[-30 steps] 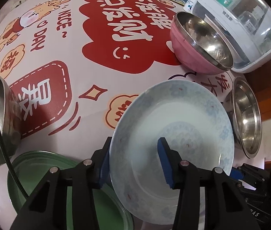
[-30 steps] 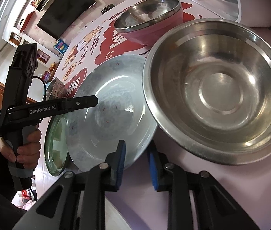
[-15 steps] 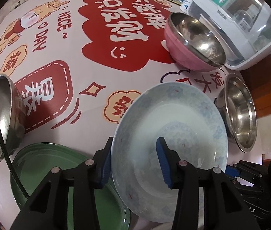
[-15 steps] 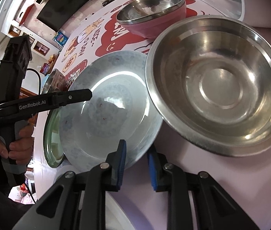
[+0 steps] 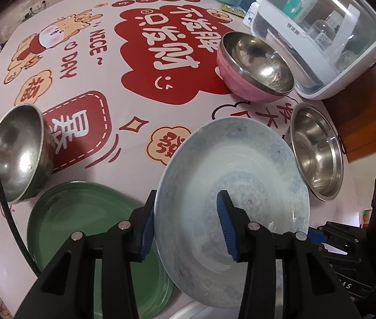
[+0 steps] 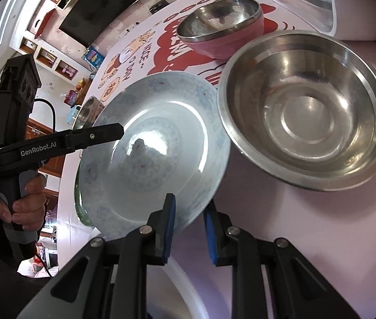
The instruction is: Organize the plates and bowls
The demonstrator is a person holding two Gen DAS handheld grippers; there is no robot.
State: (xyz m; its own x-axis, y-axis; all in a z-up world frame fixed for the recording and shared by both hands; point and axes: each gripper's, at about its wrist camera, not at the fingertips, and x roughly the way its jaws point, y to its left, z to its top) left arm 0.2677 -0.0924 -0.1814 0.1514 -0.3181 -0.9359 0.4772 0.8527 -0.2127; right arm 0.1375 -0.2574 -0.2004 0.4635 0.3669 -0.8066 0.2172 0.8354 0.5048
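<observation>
Plate (image 5: 230, 175) clamped by both rims, left gripper (image 5: 188, 226) and right gripper (image 6: 189, 226), tilted, face toward left gripper.

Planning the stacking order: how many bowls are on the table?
3: pink bowl far right, steel bowl at the right edge, steel bowl on the left. Others may be hidden.

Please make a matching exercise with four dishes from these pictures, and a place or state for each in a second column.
1. patterned plate
2. green plate
3. pink bowl
4. wide steel bowl

a. flat on the table, partly under the lifted plate
b. beside the white plastic box
c. held tilted by both grippers
d. empty, near the right gripper

Pairs: 1-c, 2-a, 3-b, 4-d
</observation>
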